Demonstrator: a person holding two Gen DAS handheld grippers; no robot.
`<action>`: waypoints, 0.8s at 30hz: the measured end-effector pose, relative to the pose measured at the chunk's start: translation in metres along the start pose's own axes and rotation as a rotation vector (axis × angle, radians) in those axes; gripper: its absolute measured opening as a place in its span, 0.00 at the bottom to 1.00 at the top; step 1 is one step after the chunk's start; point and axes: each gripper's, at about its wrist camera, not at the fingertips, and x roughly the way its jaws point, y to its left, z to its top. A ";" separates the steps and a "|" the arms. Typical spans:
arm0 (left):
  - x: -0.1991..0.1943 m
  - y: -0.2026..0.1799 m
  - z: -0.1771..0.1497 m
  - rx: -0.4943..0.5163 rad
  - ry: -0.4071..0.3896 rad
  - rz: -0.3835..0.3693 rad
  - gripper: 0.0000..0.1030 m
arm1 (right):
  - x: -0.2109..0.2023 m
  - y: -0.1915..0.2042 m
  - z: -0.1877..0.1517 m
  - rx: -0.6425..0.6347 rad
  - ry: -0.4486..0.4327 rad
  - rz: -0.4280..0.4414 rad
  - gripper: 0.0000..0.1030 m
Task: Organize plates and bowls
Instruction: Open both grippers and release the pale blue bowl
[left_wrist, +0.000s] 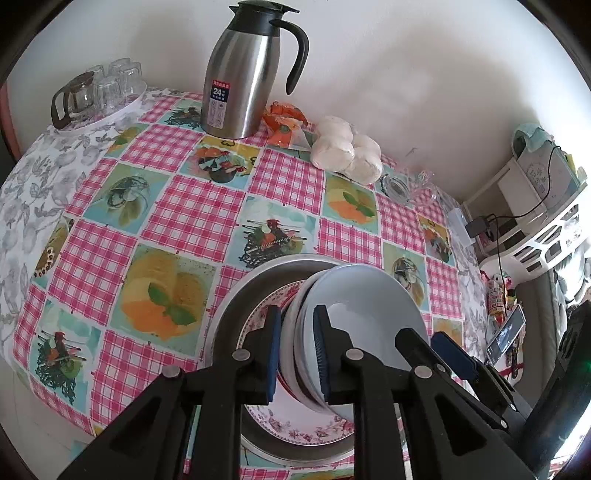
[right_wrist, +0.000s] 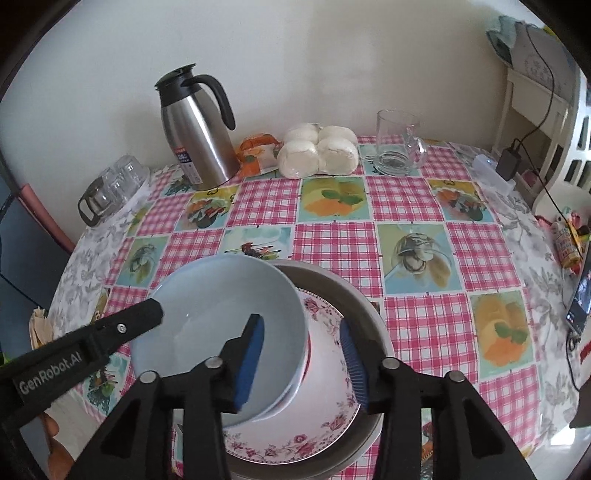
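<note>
Two claws: left claw (left_wrist: 297, 354) clamped on pale blue plates (left_wrist: 354, 306); right claw (right_wrist: 303, 362) apart around rim.

The left gripper (left_wrist: 298, 354) pinches the rim of a stack of pale blue bowls (left_wrist: 369, 314), its blue pads (left_wrist: 274, 354) closed on either side of the rims. The stack leans tilted inside a metal basin (left_wrist: 240, 295), over a floral plate (left_wrist: 295, 428) lying in the basin. The right gripper (left_wrist: 454, 354) reaches in from the right near the bowls. On the far side of the checked table (left_wrist: 184, 218) stand a steel thermos (left_wrist: 240, 74), wrapped white buns (left_wrist: 345, 149) and a tray of glasses (left_wrist: 99, 92).
</note>
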 end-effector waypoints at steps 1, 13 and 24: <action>-0.001 0.000 -0.001 -0.003 -0.001 0.001 0.26 | 0.000 -0.001 -0.001 0.005 -0.001 0.004 0.61; -0.024 0.022 -0.019 -0.046 -0.113 0.071 0.74 | -0.018 -0.005 -0.027 0.010 -0.057 0.038 1.00; -0.031 0.042 -0.064 0.008 -0.183 0.157 0.94 | -0.040 -0.012 -0.063 0.013 -0.112 0.043 1.00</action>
